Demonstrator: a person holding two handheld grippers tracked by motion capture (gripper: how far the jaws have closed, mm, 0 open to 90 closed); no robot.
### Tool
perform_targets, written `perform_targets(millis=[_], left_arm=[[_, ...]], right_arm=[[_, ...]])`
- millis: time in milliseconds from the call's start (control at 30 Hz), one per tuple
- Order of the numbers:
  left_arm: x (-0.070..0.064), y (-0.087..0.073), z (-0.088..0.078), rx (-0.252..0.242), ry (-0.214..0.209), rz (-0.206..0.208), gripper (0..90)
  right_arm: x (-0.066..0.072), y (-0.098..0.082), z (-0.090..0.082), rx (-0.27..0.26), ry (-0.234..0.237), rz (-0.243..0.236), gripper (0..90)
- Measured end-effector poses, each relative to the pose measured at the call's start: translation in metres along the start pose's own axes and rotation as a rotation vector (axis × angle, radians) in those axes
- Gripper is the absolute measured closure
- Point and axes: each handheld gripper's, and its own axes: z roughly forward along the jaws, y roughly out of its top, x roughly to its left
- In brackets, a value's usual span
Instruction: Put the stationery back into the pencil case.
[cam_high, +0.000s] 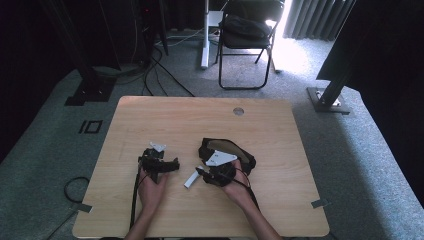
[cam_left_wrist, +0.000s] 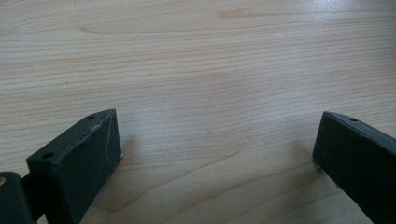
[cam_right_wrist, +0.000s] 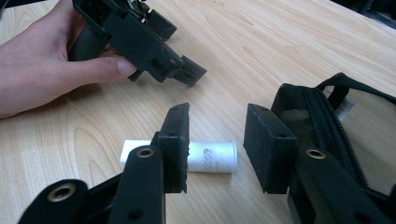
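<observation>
R gripper hangs w/ jaws apart over the white tube lying on the bench by the black pouch, L gripper open & idle; closing off-centre could roll the tube away.

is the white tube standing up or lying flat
Lying flat: the white tube rests on its side on the table, partly behind one jaw.

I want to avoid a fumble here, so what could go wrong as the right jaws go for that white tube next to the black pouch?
The white tube is round and lies flat, so it could roll away if one jaw nudges it first. The right gripper stands astride one end only, so the tube may pivot. The black pouch sits close beside one jaw and might snag.
</observation>
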Motion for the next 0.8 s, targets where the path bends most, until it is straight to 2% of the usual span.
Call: perform_targets(millis=[367,800], left_arm=[[0.0,0.0,0.0,0.0,0.0,0.0,1.2],[0.0,0.0,0.0,0.0,0.0,0.0,1.2]], right_arm=[[0.005,-0.002,0.008,0.021,0.012,0.005,54.3],[0.01,-0.002,0.014,0.038,-0.008,0.003,44.7]])
